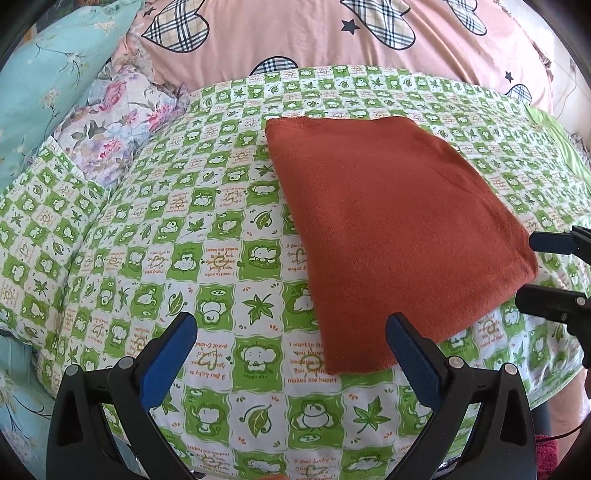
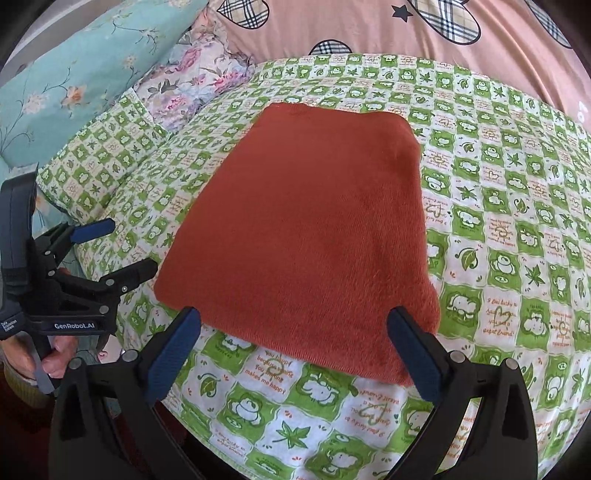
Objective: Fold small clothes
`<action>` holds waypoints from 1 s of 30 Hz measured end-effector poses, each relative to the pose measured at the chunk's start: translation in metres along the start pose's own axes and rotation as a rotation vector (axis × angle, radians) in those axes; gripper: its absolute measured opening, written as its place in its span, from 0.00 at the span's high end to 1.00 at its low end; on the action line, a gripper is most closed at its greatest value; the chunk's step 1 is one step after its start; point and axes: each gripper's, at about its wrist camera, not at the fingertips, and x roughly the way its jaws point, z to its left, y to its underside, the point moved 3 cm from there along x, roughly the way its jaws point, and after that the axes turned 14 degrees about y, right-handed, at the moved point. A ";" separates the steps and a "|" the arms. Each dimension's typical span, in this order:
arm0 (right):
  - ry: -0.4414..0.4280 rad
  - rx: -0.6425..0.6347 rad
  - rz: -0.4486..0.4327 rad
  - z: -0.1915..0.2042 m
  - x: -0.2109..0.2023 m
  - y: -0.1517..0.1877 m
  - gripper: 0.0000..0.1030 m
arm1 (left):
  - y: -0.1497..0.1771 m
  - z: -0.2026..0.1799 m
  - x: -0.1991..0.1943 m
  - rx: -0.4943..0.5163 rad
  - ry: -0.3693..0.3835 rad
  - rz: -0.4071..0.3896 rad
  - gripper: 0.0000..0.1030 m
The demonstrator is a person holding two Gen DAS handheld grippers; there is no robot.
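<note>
A rust-orange garment [image 1: 388,229] [image 2: 310,236] lies folded into a flat rectangle on the green-and-white checked sheet [image 1: 207,236] [image 2: 498,229]. My left gripper [image 1: 291,347] is open over the sheet, just off the cloth's near left corner, nothing between its blue pads. The right gripper [image 2: 295,343] is open too, hovering at the cloth's near edge without gripping it. From the left wrist view the right gripper [image 1: 532,269] shows at the cloth's right corner, fingers apart. In the right wrist view the left gripper [image 2: 129,247] sits left of the cloth, held by a hand [image 2: 55,358].
A pink quilt with plaid hearts [image 1: 332,33] [image 2: 480,55] is bunched behind the sheet. A teal floral pillow [image 1: 44,81] [image 2: 74,74] and a pale flowered one [image 1: 118,122] [image 2: 192,81] lie at the left. The sheet's near edge [image 2: 236,443] drops off below.
</note>
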 end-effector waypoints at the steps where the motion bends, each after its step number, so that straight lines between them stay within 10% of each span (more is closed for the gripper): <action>1: 0.000 0.006 -0.001 0.000 0.001 -0.002 0.02 | -0.001 0.000 0.001 -0.001 -0.001 0.001 0.01; 30: 0.003 0.020 -0.015 -0.007 0.004 -0.022 0.02 | -0.023 -0.002 0.006 -0.001 -0.006 -0.010 0.01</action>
